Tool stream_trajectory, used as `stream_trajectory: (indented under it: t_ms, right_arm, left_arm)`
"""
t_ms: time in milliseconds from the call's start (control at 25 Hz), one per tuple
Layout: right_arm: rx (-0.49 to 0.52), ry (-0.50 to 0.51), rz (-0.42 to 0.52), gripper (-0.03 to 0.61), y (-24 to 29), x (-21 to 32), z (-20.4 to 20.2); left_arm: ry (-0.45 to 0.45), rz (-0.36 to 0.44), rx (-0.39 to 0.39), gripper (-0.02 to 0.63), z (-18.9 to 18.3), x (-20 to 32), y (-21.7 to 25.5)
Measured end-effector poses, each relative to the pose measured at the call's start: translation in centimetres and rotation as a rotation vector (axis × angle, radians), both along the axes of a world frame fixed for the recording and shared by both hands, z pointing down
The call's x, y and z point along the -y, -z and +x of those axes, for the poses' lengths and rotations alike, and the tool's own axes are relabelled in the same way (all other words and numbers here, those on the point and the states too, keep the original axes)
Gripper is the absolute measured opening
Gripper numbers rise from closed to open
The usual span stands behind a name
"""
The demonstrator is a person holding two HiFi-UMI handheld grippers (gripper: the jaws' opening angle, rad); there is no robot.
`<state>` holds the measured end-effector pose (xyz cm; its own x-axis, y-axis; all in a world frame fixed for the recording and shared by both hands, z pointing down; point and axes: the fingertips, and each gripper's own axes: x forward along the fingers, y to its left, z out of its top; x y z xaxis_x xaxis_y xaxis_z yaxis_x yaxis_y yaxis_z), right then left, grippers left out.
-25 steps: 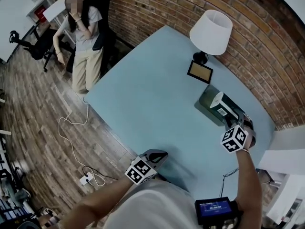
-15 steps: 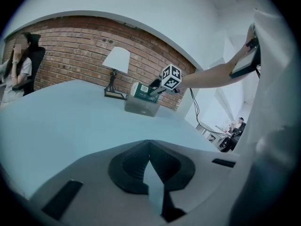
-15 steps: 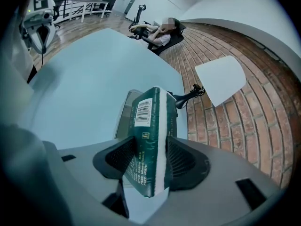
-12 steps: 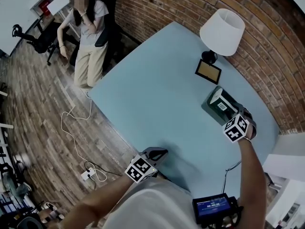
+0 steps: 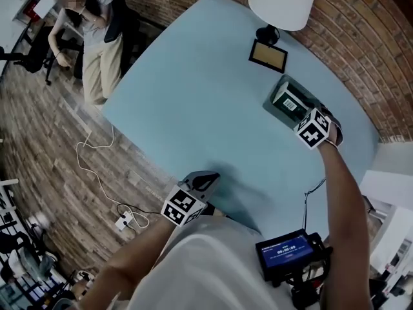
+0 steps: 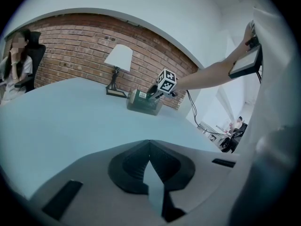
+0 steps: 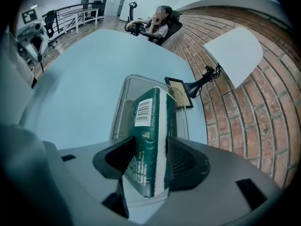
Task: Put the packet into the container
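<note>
A dark green packet (image 7: 149,140) with a white barcode label is clamped upright in my right gripper (image 7: 150,160), which is shut on it. The packet's lower end hangs within the rim of the clear rectangular container (image 7: 123,98). From the head view, the container (image 5: 272,106) stands at the table's right side, the packet (image 5: 290,101) inside its outline and the right gripper (image 5: 303,113) directly over it. My left gripper (image 5: 205,178) rests near the table's front edge, far from the container. Its jaws meet at the tips with nothing between them (image 6: 149,147).
A white-shaded lamp (image 5: 282,2) and a small framed picture (image 5: 268,56) stand just beyond the container by the brick wall. A person (image 5: 87,24) sits on a chair off the table's far left corner. Cables lie on the wooden floor (image 5: 97,166).
My right gripper has sunk with the packet, bringing it from above the container down into its opening. The left gripper has stayed near the front edge.
</note>
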<state>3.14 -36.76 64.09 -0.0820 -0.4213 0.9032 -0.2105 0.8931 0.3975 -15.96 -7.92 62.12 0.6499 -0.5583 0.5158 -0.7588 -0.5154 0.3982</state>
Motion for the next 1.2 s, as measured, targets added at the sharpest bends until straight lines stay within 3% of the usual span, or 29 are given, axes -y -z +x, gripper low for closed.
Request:
stream_trajectory:
  t_ms: [400,800,1200]
  right_arm:
    - [0.005,0.030,-0.009,0.238,-1.3,0.7,0.5]
    - [-0.063,0.112,0.003,0.239,0.0,-0.3,0.4]
    - [-0.048,0.121,0.086,0.238,3.8,-0.8,2.2]
  left_arm:
    - [-0.003,-0.012,-0.003,0.008,0.1,0.3,-0.6]
    - [-0.020,-0.001,-0.003,0.008,0.2,0.2,-0.2]
    - [-0.039,0.028,0.004,0.008,1.7,-0.1,0.7]
